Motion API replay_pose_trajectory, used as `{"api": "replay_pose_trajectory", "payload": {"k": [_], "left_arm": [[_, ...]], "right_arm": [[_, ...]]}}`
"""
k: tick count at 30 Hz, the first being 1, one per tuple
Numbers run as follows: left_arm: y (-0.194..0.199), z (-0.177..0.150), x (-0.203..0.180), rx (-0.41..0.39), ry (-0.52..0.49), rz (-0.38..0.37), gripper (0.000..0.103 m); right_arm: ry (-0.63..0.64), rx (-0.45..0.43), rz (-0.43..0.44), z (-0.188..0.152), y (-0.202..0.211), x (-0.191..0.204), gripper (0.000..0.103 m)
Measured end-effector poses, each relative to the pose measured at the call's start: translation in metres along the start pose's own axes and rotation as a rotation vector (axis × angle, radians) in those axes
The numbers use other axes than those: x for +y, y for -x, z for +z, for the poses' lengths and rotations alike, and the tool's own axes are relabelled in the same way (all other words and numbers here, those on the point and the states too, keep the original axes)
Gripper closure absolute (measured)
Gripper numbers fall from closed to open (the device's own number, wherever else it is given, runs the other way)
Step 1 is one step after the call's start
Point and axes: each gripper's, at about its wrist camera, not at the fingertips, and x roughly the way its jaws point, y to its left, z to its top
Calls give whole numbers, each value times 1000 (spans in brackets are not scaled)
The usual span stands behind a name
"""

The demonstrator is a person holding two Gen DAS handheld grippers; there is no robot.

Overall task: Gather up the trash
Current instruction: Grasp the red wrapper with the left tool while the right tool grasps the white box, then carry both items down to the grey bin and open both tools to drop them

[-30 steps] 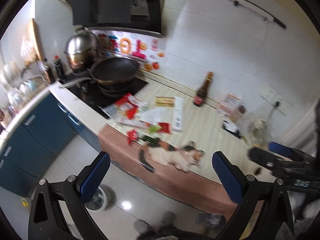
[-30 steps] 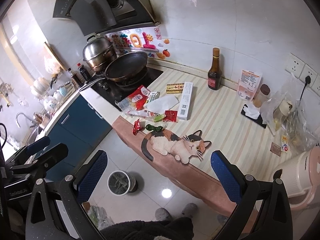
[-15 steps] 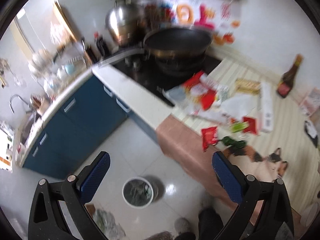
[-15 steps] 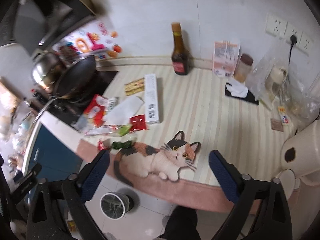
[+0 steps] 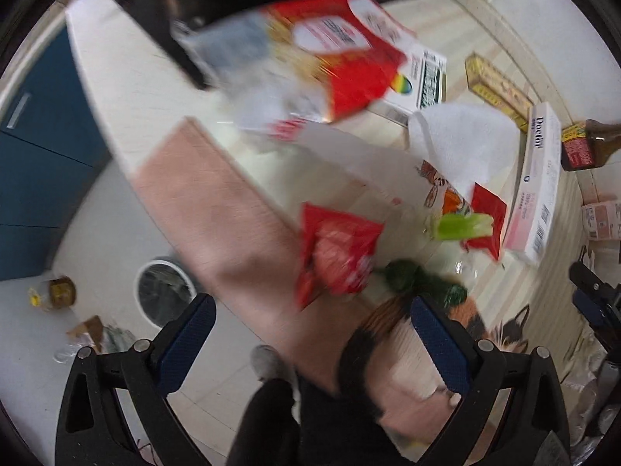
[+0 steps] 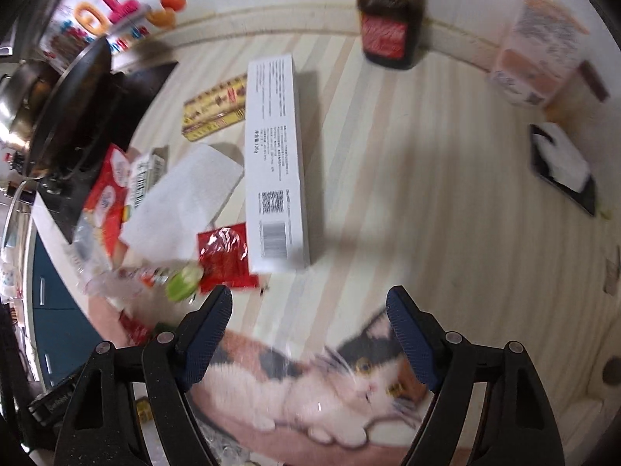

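The left gripper (image 5: 308,320), jaws wide and empty, faces a light, crinkly, slippery red wrapper (image 5: 337,252), best pinched at an edge

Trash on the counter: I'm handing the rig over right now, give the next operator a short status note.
Left gripper: open, empty, over the counter edge near the red snack wrapper.
Right gripper: open, empty, above the cat-print mat.
Trash lies in a heap on the counter: big red bag, paper towel, small red sachet, long white box.
Waste bin stands on the floor below.
Done: nothing picked up.
Left: grab each piece and drop it in the bin.
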Motion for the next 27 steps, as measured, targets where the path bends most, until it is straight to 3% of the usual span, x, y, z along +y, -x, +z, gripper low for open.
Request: {"api": "replay_pose_trajectory", "payload": {"k": [2,3,4,5,7,8,9,12,14,19,27], "left_arm": [[-16,7,-8,22,-7,4,25],[-21,8,-11,32,-13,9,30],[-27,9,-14,40,-19,18,44],[-30,9,-15,44,-23,24,65],[-32,9,-15,48,-24,27,73],[-30,7,-15,37,-26,28,86],[-29,6,-16,33,-35,44,91],[-23,5,-14,9,-56,105,92],[-20,5,-9,-9,-57,140,93],[1,1,5,-78,-48,176,94],[58,-21,33,-223,-26,161,94]], "right_arm": [[6,20,5,13,-19,4,20],[8,27,7,19,-27,6,20],[10,31,8,25,-34,9,20],[14,31,8,30,-39,11,20],[21,28,0,40,-48,17,20],[25,24,-6,45,-52,20,20],[30,23,-13,48,-57,24,20],[53,16,-36,57,-70,33,25],[85,29,-61,61,-81,39,54],[94,-40,-88,63,-68,39,55],[149,-157,-20,32,13,57,55]]}}
